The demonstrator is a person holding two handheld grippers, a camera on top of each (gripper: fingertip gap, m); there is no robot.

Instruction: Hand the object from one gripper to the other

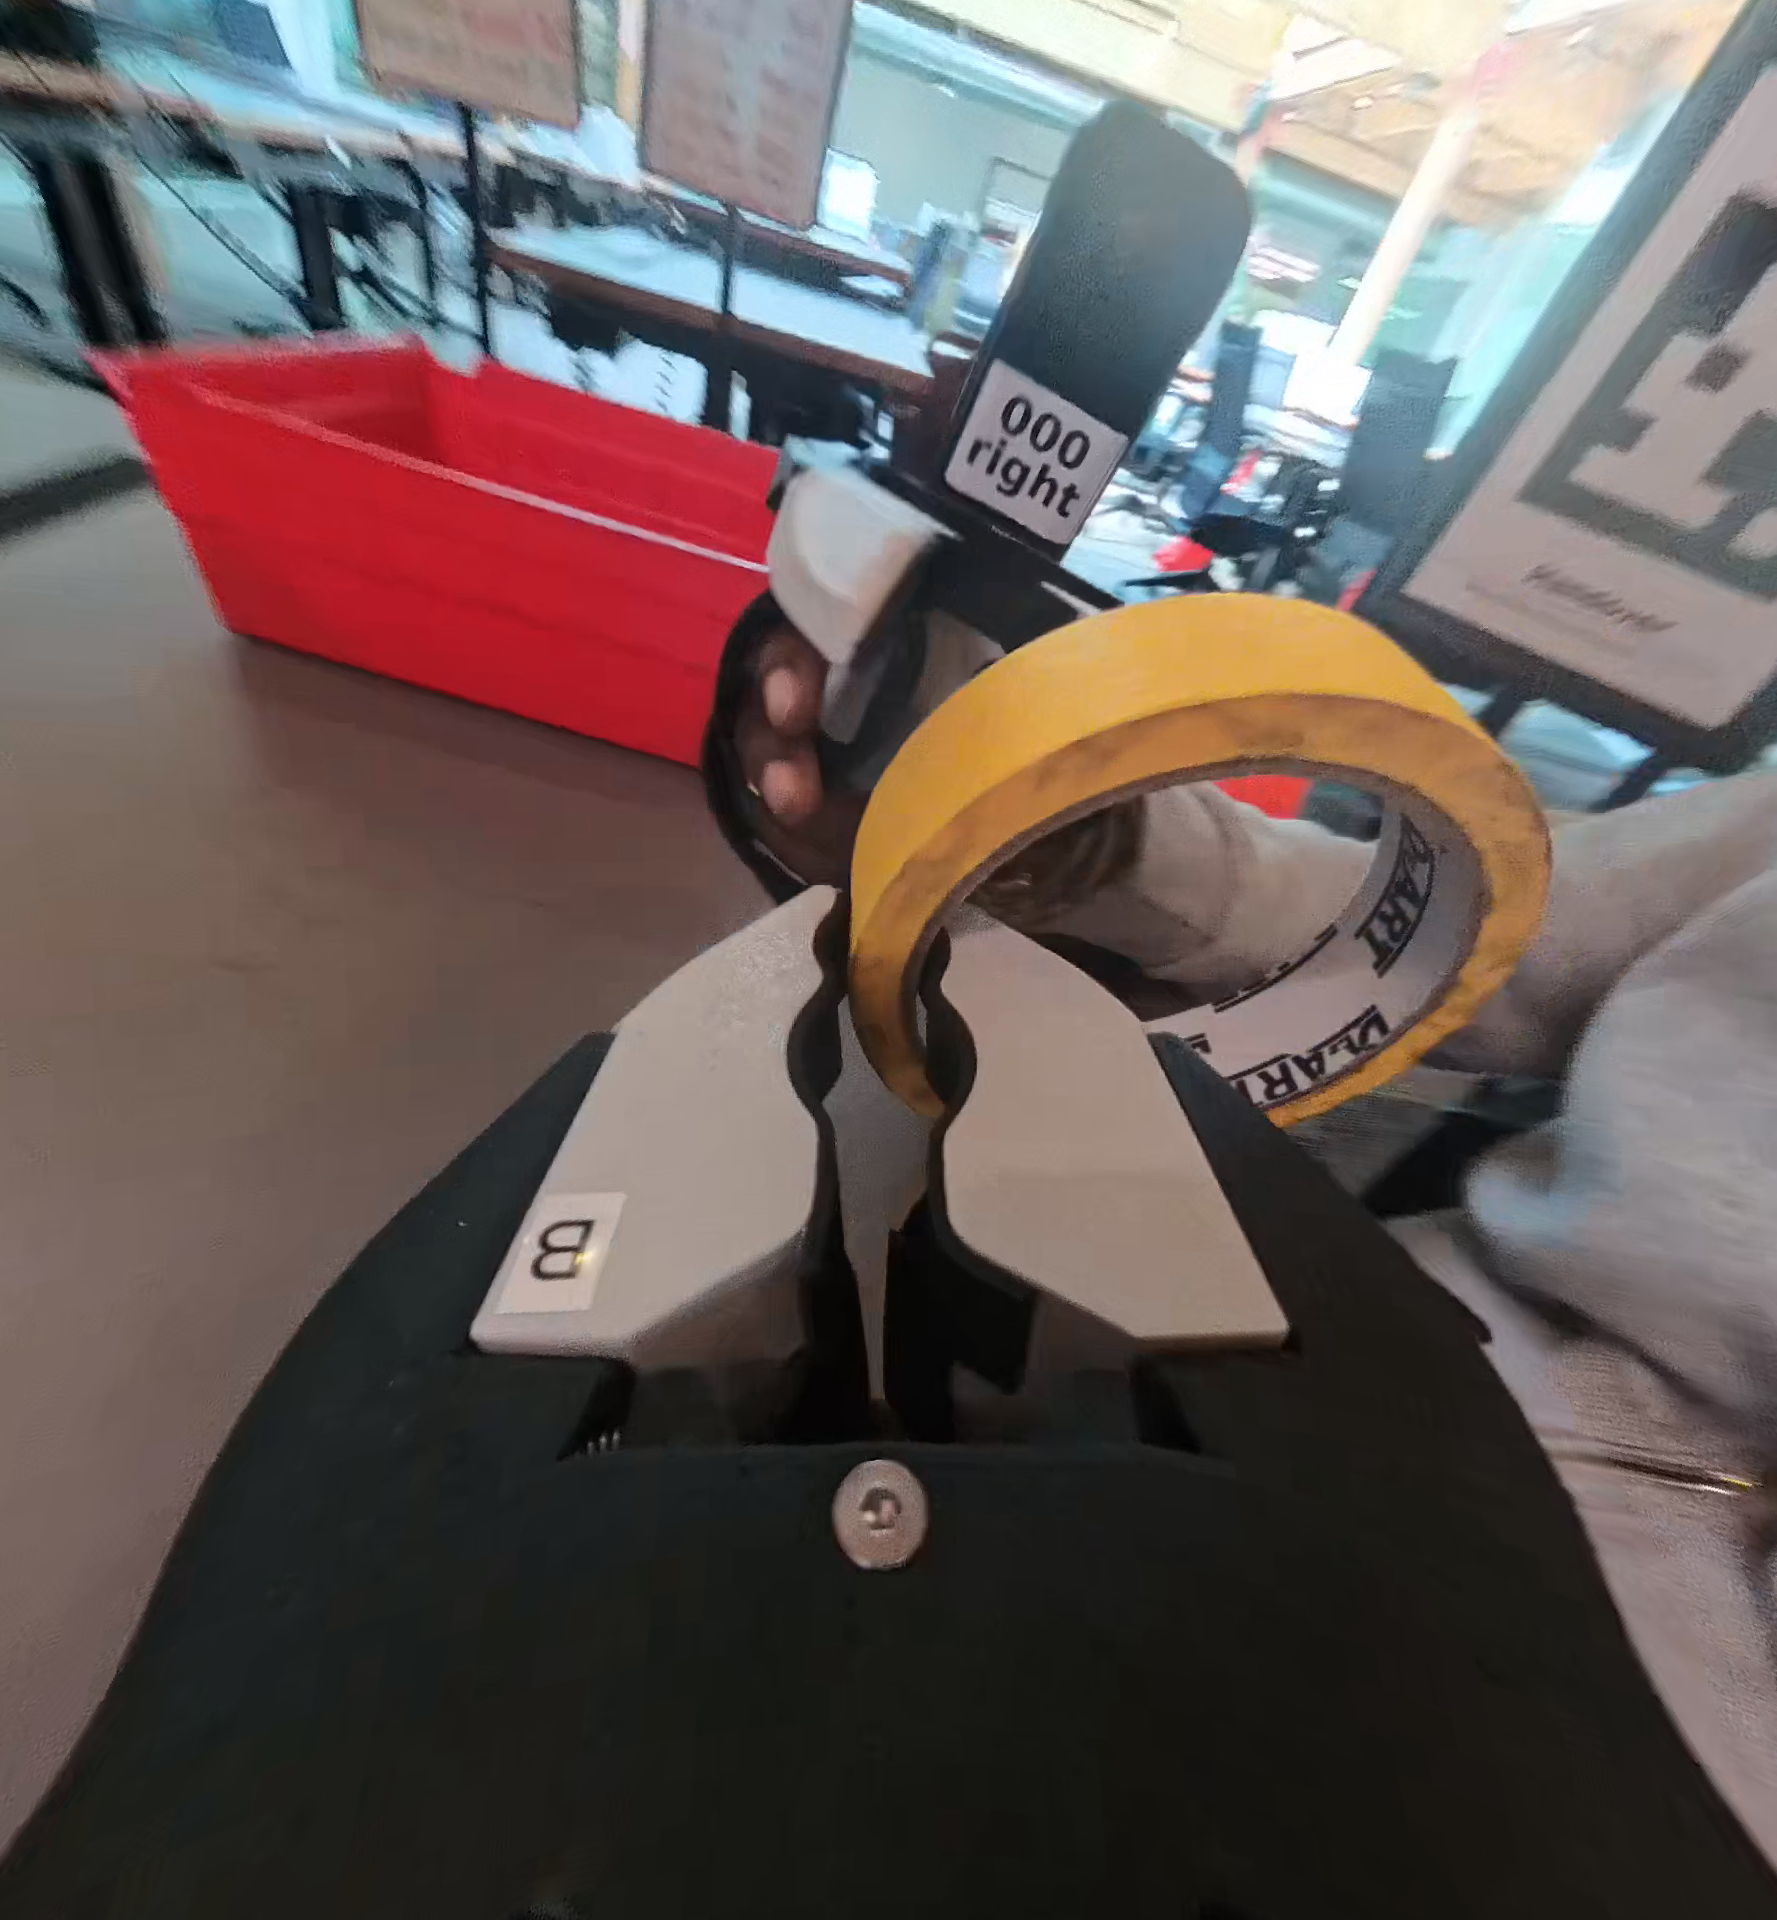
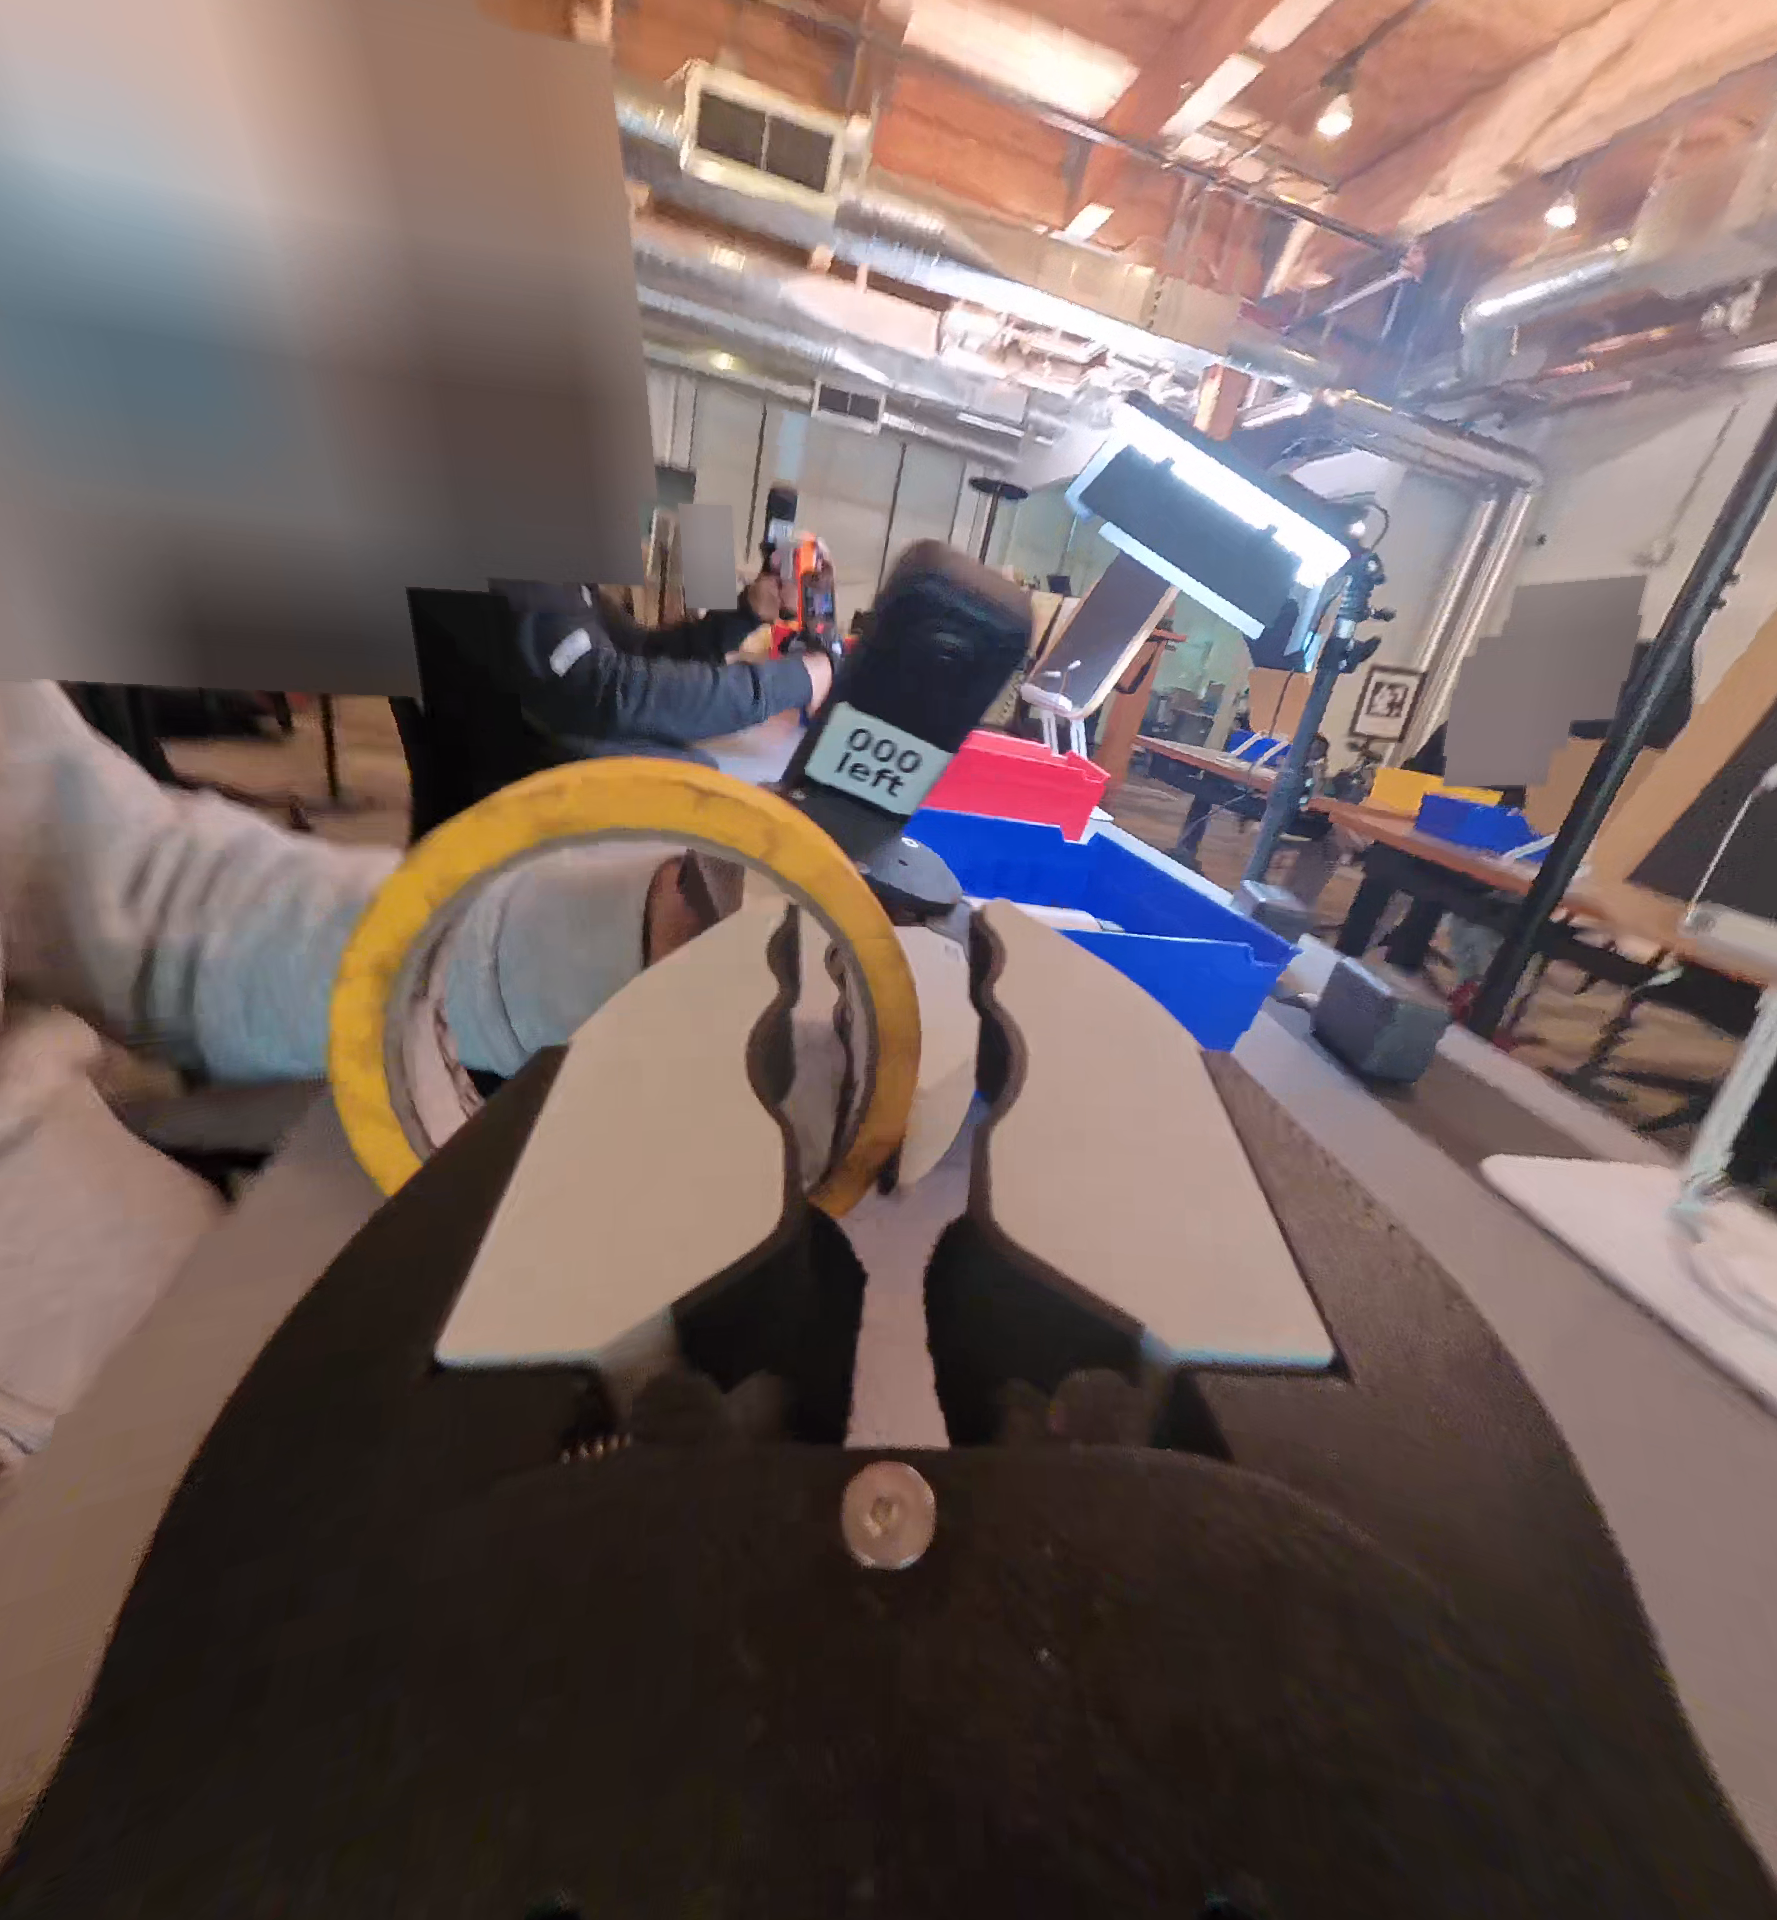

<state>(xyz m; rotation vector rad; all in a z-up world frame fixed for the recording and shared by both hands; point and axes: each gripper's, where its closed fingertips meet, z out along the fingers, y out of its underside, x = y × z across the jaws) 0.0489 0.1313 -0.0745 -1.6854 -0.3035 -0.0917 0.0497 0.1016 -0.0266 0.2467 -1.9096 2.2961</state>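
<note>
Right now the left hand-held gripper (image 1: 889,997) is clamped on the rim of the yellow tape roll (image 1: 1206,717), holding it up above the grey bench (image 1: 240,935). Facing it, the right hand-held gripper (image 2: 879,966) has its fingers apart: one finger (image 2: 676,1091) lies in front of the roll's opening, the other just beside the roll, and neither clearly touches it. A red bin (image 1: 427,520) sits on the bench behind, and a blue bin (image 2: 1123,914) lies farther off.
</note>
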